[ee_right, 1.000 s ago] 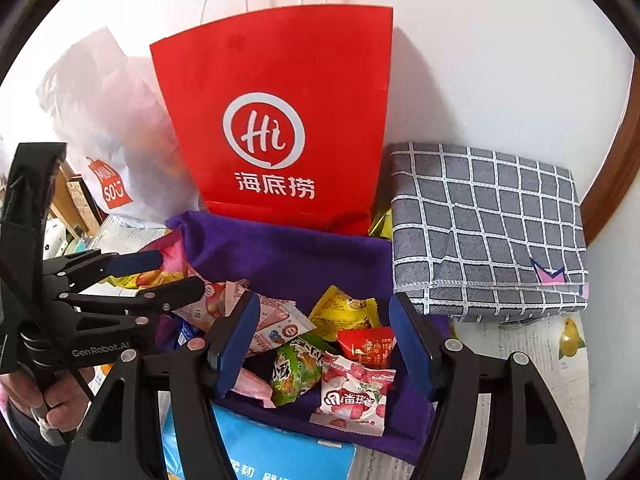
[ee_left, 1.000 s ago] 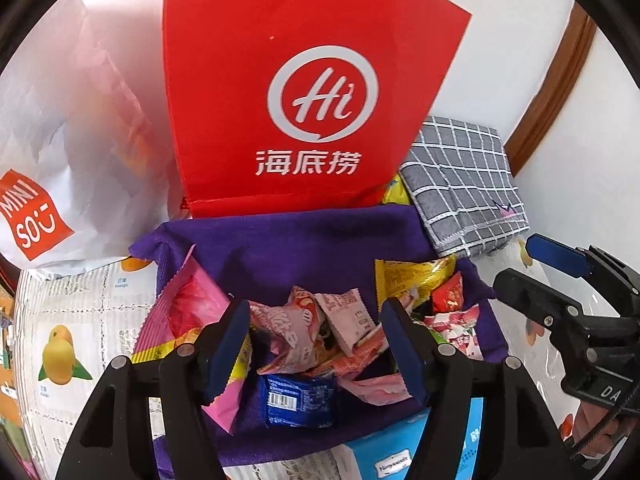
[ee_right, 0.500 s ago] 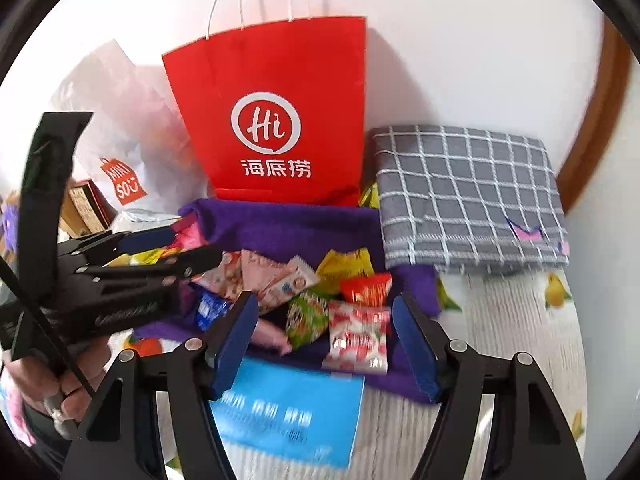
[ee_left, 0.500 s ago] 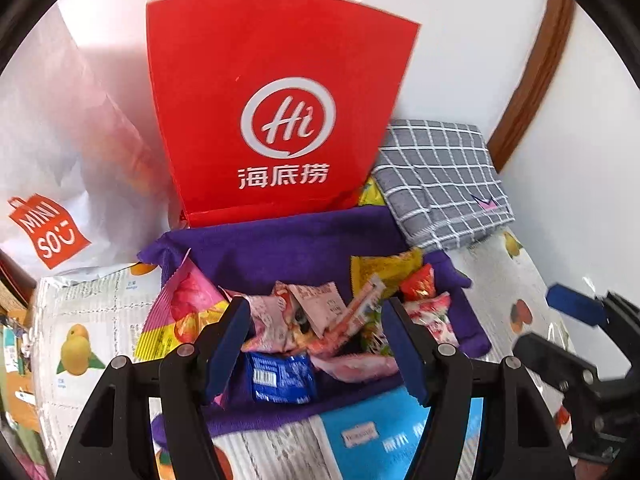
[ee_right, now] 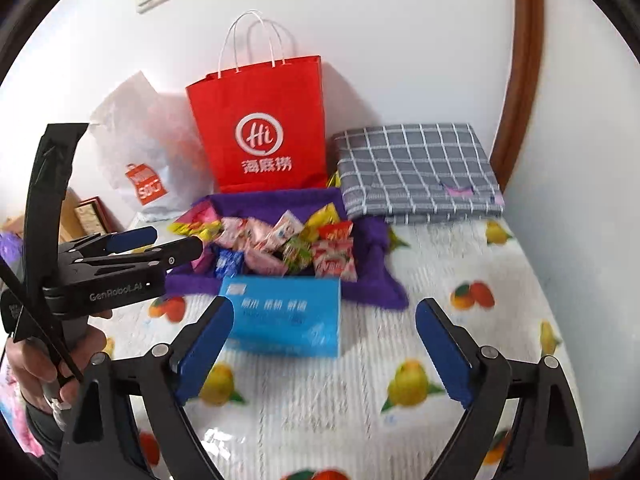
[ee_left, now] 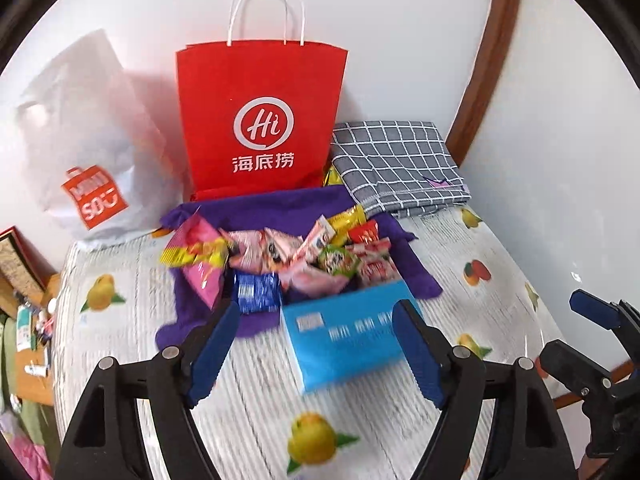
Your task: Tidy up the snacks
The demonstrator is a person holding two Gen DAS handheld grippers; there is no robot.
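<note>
Both grippers sit farther from the snack pile than a second ago; the red paper bag point(ee_left: 260, 120), which filled the left wrist view then, now shows whole, handles included. Motion blur on both views, so still pulling back, probably.

Left gripper point(ee_left: 312, 350): jaws apart, nothing between them. Right gripper point(ee_right: 324, 350): jaws apart too, empty. A hand point(ee_right: 48, 364) grips the left tool's handle at the edge of the right wrist view.

Landmark is the red bag, standing against the wall. The snacks point(ee_left: 288, 252) lie in a loose heap on a purple cloth point(ee_left: 280, 204) just in front of the bag, mixed wrappers: a big pink packet point(ee_left: 200, 256) on the bag's left side, a small blue packet point(ee_left: 256, 292) at the near edge, a red-and-white packet point(ee_right: 334, 260) on the right side. A blue box point(ee_left: 344, 344) sits nearer still, touching the cloth's front edge. A folded grey checked cloth point(ee_left: 396, 160) is right of the bag, a white plastic bag point(ee_left: 88, 152) left of it. All on a surface under a fruit-print cover point(ee_right: 400, 360), likely a bed.

The heap fits either unsorted snacks or ones already gathered; can't tell which.

Risks: wrappers are slick and overlapping, so a pinch may take two or slip off. The cloth could snag and drag the pile. The paper bag is light and could tip if bumped. Soft bedding gives under pressure, so thin packets are hard to get under.
</note>
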